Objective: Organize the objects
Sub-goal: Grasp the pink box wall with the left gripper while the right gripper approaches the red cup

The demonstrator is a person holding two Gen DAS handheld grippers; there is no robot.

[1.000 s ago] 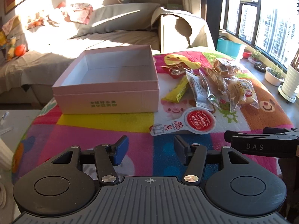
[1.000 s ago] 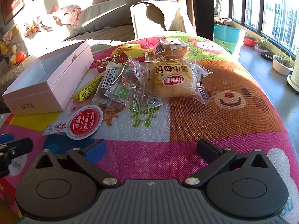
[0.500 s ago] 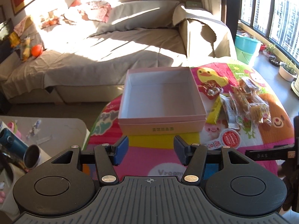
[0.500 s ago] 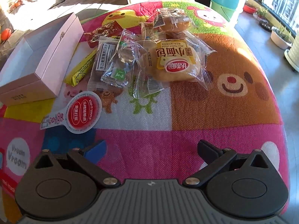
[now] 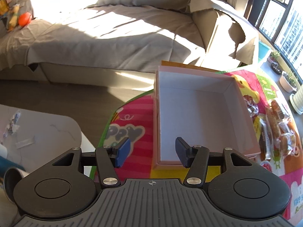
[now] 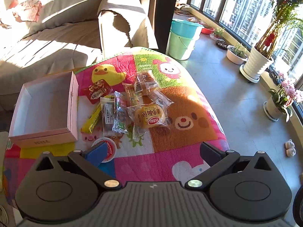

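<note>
Left claw (image 5: 151, 152) parted, empty, above square pink cardboard box (image 5: 198, 113).

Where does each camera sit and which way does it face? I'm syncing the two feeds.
Left wrist: on the left gripper, looking down at the empty pink box with the sofa behind; only its open fingers show.
Right wrist: on the right gripper, looking down at the snack packets with the window plants behind; only its open fingers show.
Shared: box, snacks, cartoon tablecloth.

"小面包" on bun wrapper (image 6: 150, 116), perhaps "KEEP IT SIMPLE" on red lid (image 6: 110, 147)
</note>
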